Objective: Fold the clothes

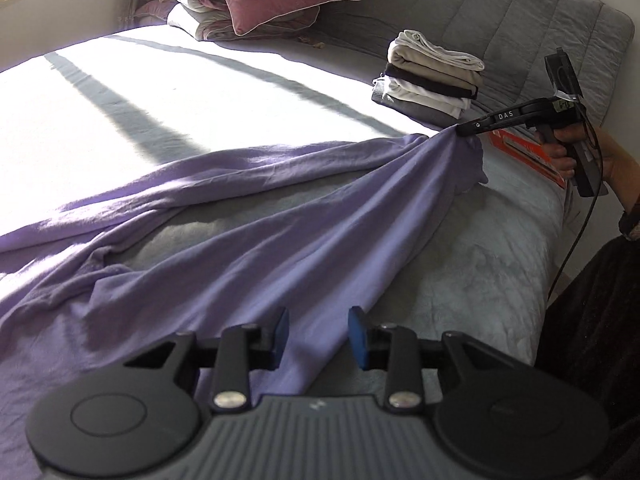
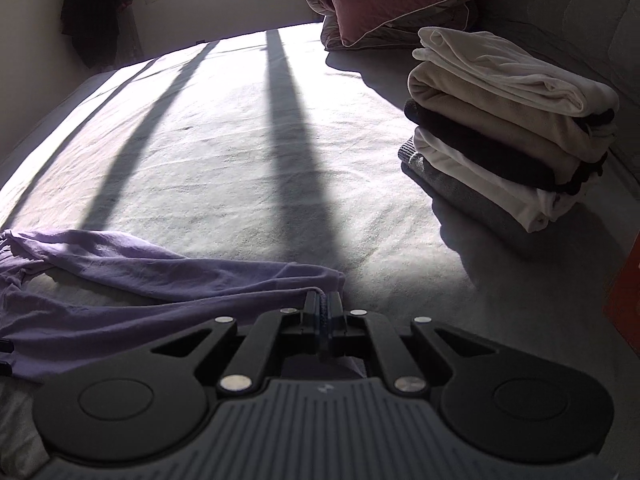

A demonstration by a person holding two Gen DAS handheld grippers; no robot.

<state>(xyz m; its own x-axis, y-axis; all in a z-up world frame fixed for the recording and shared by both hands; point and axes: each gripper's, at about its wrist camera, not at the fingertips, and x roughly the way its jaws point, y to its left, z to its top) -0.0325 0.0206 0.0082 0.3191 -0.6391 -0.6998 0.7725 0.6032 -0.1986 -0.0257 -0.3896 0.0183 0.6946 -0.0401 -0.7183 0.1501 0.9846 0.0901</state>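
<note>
While right tool (image 2: 324, 312) pinches lavender garment (image 1: 280, 240), left tool (image 1: 318, 334) gapes.

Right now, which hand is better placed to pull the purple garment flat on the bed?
The right. Its tongs are shut on the purple garment's edge, drawing it taut. The left tongs are open, cloth lying loose between them, so they would need to grip first.

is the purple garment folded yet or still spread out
Still spread out, not folded. The purple garment lies loose and wrinkled across the bed, one end pinched and lifted by the right gripper; the left gripper is open.
</note>
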